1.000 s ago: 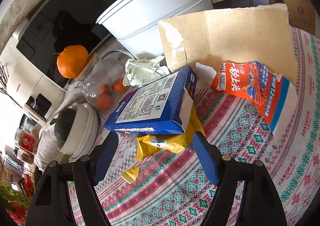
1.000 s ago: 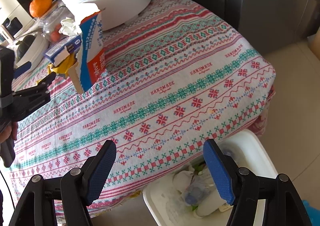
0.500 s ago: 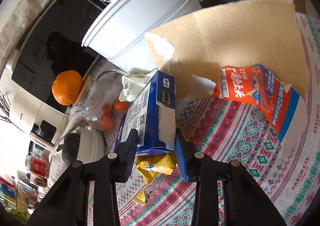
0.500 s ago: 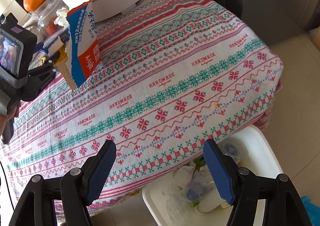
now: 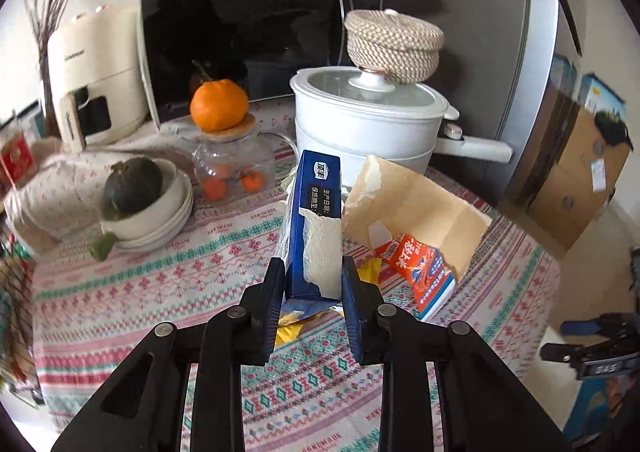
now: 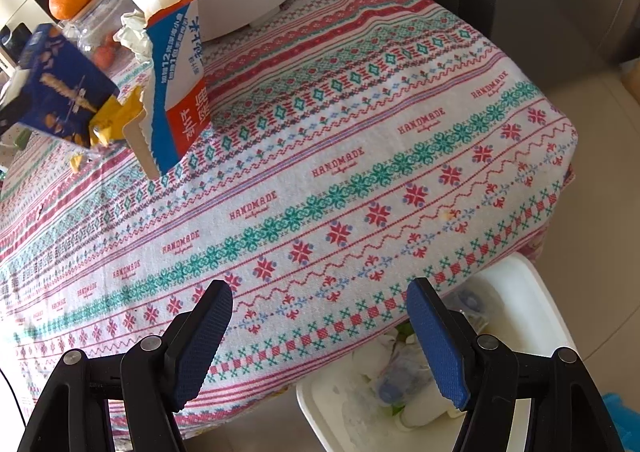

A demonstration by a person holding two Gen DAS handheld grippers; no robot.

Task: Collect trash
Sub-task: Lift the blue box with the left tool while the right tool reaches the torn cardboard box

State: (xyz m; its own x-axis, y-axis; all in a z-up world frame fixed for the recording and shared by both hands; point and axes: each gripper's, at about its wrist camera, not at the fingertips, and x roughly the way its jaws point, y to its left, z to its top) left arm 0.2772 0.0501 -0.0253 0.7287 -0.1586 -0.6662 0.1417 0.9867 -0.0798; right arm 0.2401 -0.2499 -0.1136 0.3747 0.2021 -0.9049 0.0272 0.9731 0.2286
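My left gripper (image 5: 313, 284) is shut on a torn blue box (image 5: 316, 228) and holds it upright above the table; the box also shows in the right wrist view (image 6: 60, 92). A yellow wrapper (image 5: 294, 326) lies under it. A torn orange-and-blue carton (image 5: 420, 276) with a brown cardboard flap lies to the right; it also shows in the right wrist view (image 6: 176, 92). My right gripper (image 6: 320, 332) is open and empty over the table's front edge, above a white trash bin (image 6: 536, 316) holding crumpled waste.
A white pot (image 5: 368, 124), a glass jar (image 5: 232, 168) with an orange (image 5: 219, 105) on its lid, stacked bowls (image 5: 160, 212) with a dark squash, and a crumpled paper (image 6: 134, 34) stand at the back. A cardboard box (image 5: 576, 176) is on the right.
My left gripper closed on the blue box and lifted it upright off the yellow wrapper. The right gripper stayed open near the bin.
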